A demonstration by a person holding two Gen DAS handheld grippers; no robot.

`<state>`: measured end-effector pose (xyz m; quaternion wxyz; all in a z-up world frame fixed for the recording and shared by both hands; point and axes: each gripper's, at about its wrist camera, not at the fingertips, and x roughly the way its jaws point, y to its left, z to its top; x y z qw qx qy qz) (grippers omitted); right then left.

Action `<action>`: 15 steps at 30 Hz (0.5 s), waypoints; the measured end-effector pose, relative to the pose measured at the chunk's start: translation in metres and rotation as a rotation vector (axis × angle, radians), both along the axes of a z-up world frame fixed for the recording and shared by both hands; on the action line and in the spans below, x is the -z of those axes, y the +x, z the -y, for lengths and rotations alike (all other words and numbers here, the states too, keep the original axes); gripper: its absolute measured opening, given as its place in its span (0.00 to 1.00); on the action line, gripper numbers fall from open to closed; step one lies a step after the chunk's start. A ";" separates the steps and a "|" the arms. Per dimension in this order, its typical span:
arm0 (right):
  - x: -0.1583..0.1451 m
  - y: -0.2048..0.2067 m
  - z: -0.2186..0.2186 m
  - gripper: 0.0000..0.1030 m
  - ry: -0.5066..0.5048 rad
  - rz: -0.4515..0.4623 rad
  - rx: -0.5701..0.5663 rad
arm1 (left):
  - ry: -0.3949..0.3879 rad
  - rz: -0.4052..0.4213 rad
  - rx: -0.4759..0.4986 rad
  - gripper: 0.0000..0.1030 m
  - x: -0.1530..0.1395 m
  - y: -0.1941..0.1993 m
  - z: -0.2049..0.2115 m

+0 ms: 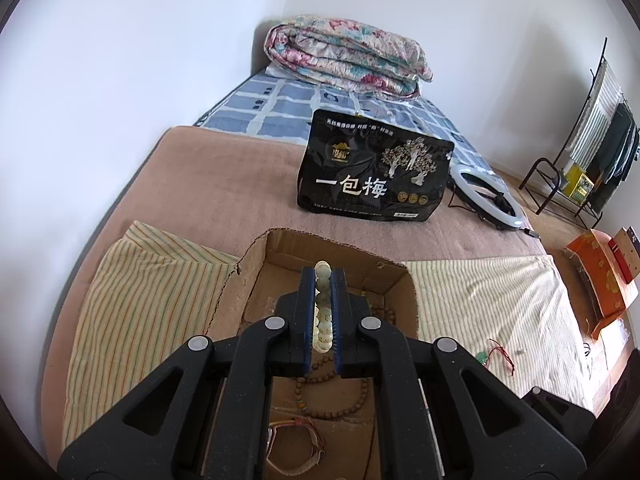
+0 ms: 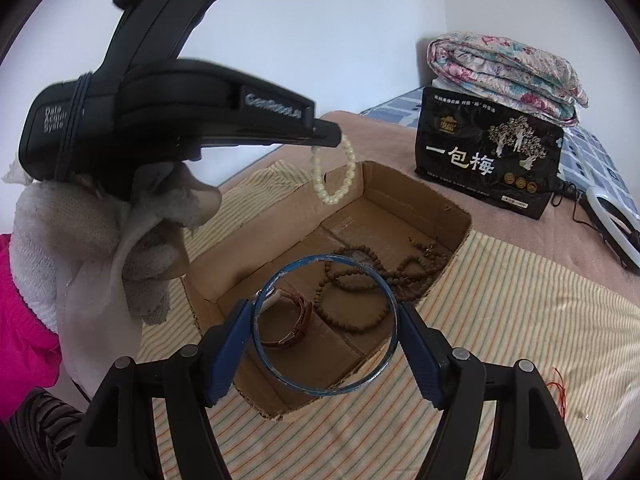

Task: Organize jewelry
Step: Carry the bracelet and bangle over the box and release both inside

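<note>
The left gripper (image 1: 323,280) is clamped on a pale cream beaded bracelet (image 2: 335,176), which hangs above the open brown cardboard box's (image 2: 408,188) far-left corner. The right gripper (image 2: 326,322) grips a thin blue metal bangle (image 2: 390,296) over the box's near edge. Inside lie a brown wooden bead strand (image 2: 360,276) and a brown leather-strap watch (image 2: 298,322).

A pale bead bracelet (image 2: 334,172) hangs from my left fingers (image 1: 308,300) above the open cardboard box (image 2: 416,196). My right fingers (image 2: 234,344) pinch a blue bangle (image 2: 326,326) upright over the box's near end. Inside lie brown prayer beads (image 2: 380,276) and a brown-strapped watch (image 2: 290,320).
</note>
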<state>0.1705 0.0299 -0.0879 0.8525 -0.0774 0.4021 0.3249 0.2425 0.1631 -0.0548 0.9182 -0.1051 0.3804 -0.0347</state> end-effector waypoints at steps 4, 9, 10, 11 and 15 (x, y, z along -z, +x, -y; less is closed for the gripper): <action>0.009 0.009 -0.001 0.72 0.002 -0.023 0.003 | -0.006 -0.020 -0.011 0.05 0.007 0.008 -0.004; 0.013 0.016 -0.002 0.72 0.012 -0.034 0.003 | 0.008 -0.020 -0.015 0.05 0.010 0.015 -0.002; 0.013 0.016 -0.003 0.72 0.010 -0.031 0.002 | 0.008 -0.021 -0.015 0.05 0.011 0.015 -0.002; 0.013 0.016 -0.004 0.72 0.010 -0.031 0.001 | 0.008 -0.023 -0.015 0.05 0.012 0.016 -0.001; 0.016 0.017 -0.006 0.73 0.012 -0.039 -0.002 | 0.016 -0.031 -0.016 0.05 0.014 0.017 0.000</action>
